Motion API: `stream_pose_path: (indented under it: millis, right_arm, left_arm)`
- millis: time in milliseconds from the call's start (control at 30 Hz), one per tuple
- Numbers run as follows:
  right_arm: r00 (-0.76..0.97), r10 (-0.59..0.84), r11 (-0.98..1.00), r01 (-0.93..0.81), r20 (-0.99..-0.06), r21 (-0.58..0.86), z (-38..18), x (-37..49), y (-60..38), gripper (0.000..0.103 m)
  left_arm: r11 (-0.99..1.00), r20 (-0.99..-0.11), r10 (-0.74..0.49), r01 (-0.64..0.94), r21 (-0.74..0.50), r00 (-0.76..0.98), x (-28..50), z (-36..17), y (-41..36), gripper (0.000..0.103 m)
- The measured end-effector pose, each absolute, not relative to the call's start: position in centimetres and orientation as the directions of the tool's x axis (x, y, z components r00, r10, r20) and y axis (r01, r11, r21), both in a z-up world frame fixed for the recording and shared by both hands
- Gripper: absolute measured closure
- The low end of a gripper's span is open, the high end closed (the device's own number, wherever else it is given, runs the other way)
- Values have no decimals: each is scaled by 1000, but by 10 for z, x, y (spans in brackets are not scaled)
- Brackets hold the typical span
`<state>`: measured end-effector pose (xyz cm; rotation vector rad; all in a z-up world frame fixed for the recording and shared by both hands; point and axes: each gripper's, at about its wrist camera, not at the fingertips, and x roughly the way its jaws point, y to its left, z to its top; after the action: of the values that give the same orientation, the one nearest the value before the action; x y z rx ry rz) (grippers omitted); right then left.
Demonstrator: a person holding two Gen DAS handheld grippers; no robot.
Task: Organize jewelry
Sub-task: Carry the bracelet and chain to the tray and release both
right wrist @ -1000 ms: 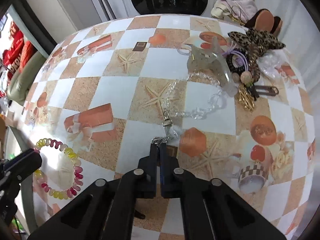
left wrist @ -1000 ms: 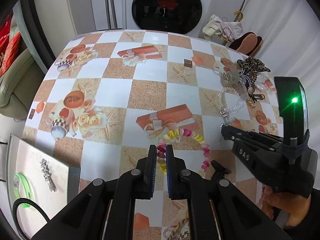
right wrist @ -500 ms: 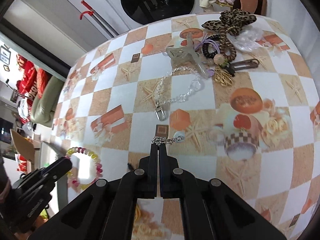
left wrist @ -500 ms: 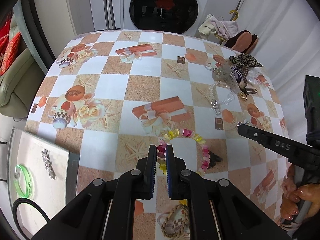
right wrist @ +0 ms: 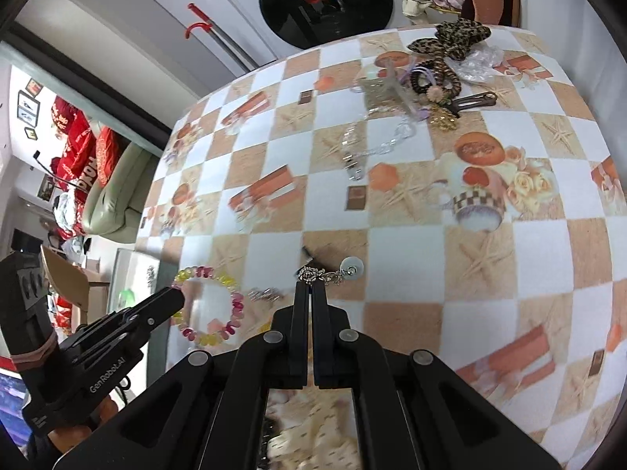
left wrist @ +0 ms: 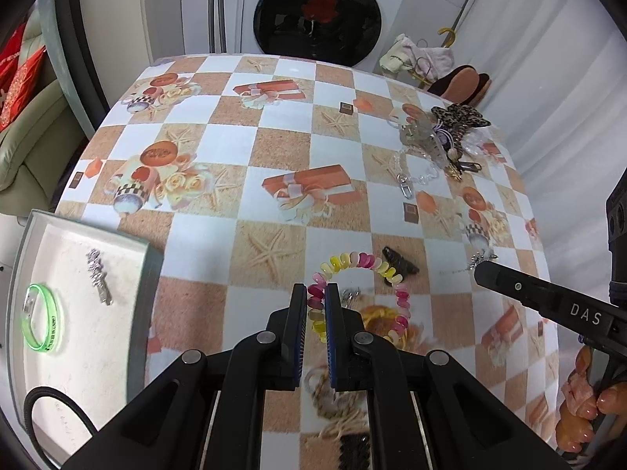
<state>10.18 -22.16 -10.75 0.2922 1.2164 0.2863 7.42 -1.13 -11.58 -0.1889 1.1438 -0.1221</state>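
The left gripper has its jaws pinched on the near-left arc of a pink-and-yellow bead bracelet, whose free loop hangs out toward 1 o'clock above the bench. The right gripper has its jaws pressed together on a small silver charm, with its short chain and pale disc trailing toward 3 o'clock. Both pieces look lifted clear of the bench, so the step in hand is probably the carry to the white tray, which lies at 9 o'clock in the left view and already holds a green bangle and a silver clip. To do it well, keep both grips firm and travel level and slowly, since the bracelet's loop and the charm's disc will swing. Lower each piece until it rests on a bare patch of the tray before letting go, apart from the bangle and clip, so nothing tangles. A black clip lies on the bench under the route, and the remaining pile waits at 1 o'clock, far side.
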Motion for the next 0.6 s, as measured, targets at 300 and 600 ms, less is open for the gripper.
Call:
stream_pose_path:
  millis: [300,600]
  right_arm:
    - [309,398,917,-128,-864,377,-89,66,-149,102]
    - [219,446,882,-273,-868,384,-92,44,-40,102]
  left_arm:
    - [974,-879,-188,-34,-225,438,30,-98,49,89]
    - [968,-896,-102,-164,-189,432,-24,-105,139,89]
